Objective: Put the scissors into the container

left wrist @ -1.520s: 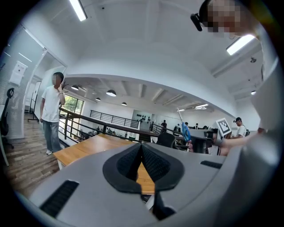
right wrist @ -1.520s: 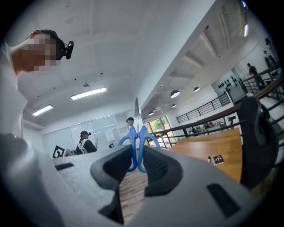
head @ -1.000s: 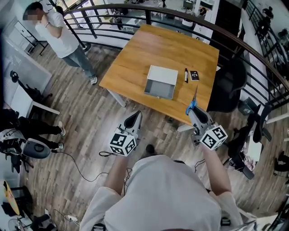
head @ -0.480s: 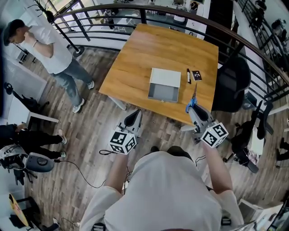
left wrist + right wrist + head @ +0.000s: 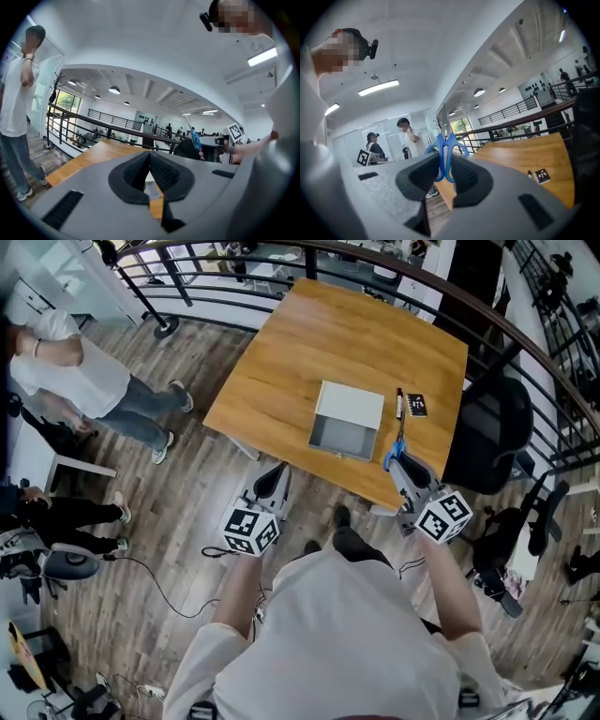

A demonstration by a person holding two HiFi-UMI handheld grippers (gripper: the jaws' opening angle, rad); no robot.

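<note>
Right tongs [image 5: 397, 466] pinch the blue plastic loops of the scissors [image 5: 399, 446], steel blades upright, over the wooden counter's [image 5: 309, 343] edge near the boxy grey container [image 5: 352, 407]. Left tongs [image 5: 277, 472] are pressed together, empty.

Lower loops of the scissors [image 5: 446, 154] are buried between the right gripper [image 5: 446, 169] pads, and the blade is thin and faint against the ceiling. In the head view, the tabletop [image 5: 309, 352] near right corner is covered by that gripper. The near wall of the container [image 5: 347, 420] masks part of its floor. The print on the black card [image 5: 417, 406] by the right edge is too small to read, and the pen [image 5: 399, 403] beside it shows no detail. The bystander [image 5: 66, 371] is cut off at the picture's left edge. The left gripper [image 5: 150, 157] body blocks most of the tabletop, and the pale bit in its jaw gap is unidentifiable.
</note>
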